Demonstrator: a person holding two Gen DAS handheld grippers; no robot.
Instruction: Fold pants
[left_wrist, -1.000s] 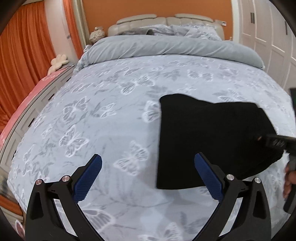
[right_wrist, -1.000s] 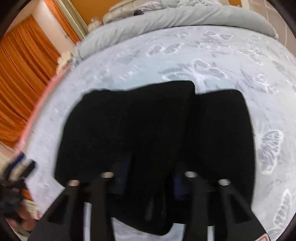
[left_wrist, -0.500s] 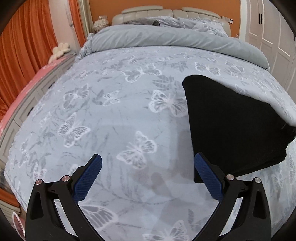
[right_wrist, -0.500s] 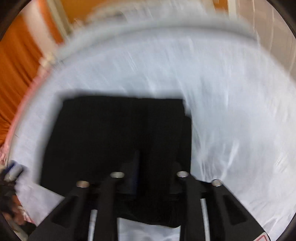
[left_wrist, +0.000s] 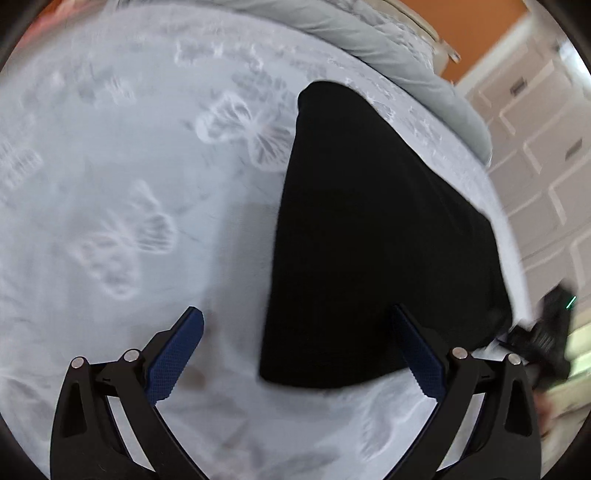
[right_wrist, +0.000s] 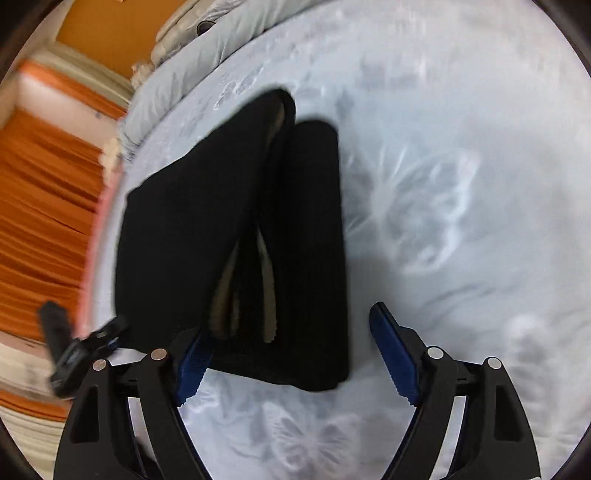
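Bed cover (left_wrist: 110, 206), pale grey-blue with a white butterfly print, fills most of both wrist views; taken as the landmark for everything below. Along its far edge lies a rolled grey duvet (left_wrist: 373, 40); behind the duvet an orange wall (left_wrist: 476, 33); off the bed's right side, in the left wrist view, white panelled cupboard doors (left_wrist: 546, 155); off its left side, in the right wrist view, orange curtains (right_wrist: 44, 206) and a pink strip of edging (right_wrist: 101, 206). Both views are motion-blurred, the print smeared.

Black pants (left_wrist: 373, 236) lie flat on the cover, folded into a compact stack; in the right wrist view the pants (right_wrist: 207, 221) show two dark panels side by side with a seam between them, where pale lining edges peek out; the near edge sits close to the cover's near side. Nothing lies on top of the stack; open cover surrounds it on the far, left and right sides.

Left gripper (left_wrist: 295, 354): blue-padded fingers set wide apart, jaws closing at this moment; the near left corner of the pants lies in the span between them, right pad in front of the fabric, left pad over bare cover; no pressing contact visible. Seen from the right wrist view, the left gripper (right_wrist: 79, 343) is a dark blur at the cover's left edge.

Right gripper (right_wrist: 284, 350): jaws opening, now well apart; near edge of the pants lies between them; left pad at or just over the fabric edge, contact uncertain; right pad clear, over bare cover. In the left wrist view the right gripper (left_wrist: 546, 332) is blurred at the pants' right corner.
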